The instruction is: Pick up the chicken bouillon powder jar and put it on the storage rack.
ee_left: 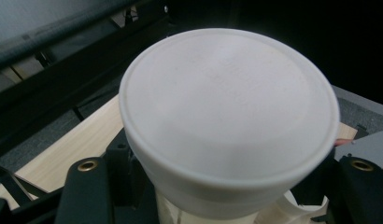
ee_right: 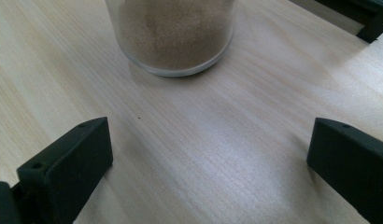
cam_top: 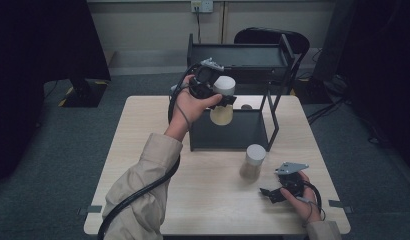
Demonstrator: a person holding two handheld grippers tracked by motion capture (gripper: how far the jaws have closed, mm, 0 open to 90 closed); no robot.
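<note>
My left gripper (cam_top: 224, 99) is shut on a clear jar with a white lid (cam_top: 223, 100), held in the air over the black shelf rack (cam_top: 228, 131). The jar holds pale contents. In the left gripper view its white lid (ee_left: 229, 112) sits close up between the jaws. A second jar (cam_top: 253, 161), white-lidded with brown powder inside, stands on the table in front of the rack. My right gripper (cam_top: 268, 194) rests low on the table just to the right of that jar, open, and the right gripper view has the jar's base (ee_right: 173, 35) ahead of the spread jaws.
The black rack has a lower tray on the wooden table (cam_top: 143, 150) and an upper shelf (cam_top: 238, 52) on slanted legs. A dark chair (cam_top: 273, 37) stands behind the table. A black monitor stand (cam_top: 83, 92) is on the floor at the left.
</note>
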